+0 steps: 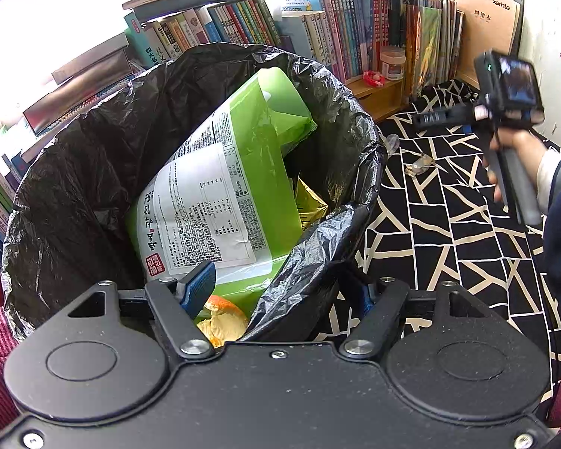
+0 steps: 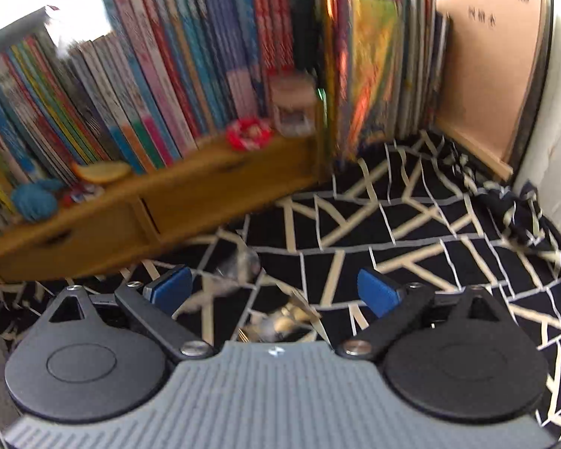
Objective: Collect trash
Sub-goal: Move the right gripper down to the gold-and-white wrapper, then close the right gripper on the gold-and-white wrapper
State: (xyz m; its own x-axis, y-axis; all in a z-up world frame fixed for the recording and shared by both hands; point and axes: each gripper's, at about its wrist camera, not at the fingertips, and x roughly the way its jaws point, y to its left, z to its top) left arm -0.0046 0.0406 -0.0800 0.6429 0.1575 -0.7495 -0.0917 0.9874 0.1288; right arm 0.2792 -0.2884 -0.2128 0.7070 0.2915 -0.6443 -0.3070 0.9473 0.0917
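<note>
Trash is half picked up. The left gripper (image 1: 280, 292) has its jaws clamped on the rim of the bin's crinkly black plastic bag (image 1: 93, 157). The right gripper (image 2: 276, 292), jaws apart, hovers over a small shiny wrapper (image 2: 280, 321) on the black-and-cream patterned surface (image 2: 430, 232). Next, I think, it should drop lower and pinch it.

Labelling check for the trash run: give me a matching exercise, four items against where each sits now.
Items:
1. large green and white plastic package
2. orange peel
3. small crumpled clear wrapper
4. red round patterned object

Places:
A. on the wooden shelf ledge by the books
B. on the black and cream patterned cloth
C. leaning inside the black-lined bin
D. in the bin beside the left gripper's blue pad

Pairs: 1-C, 2-D, 3-B, 4-A
</note>
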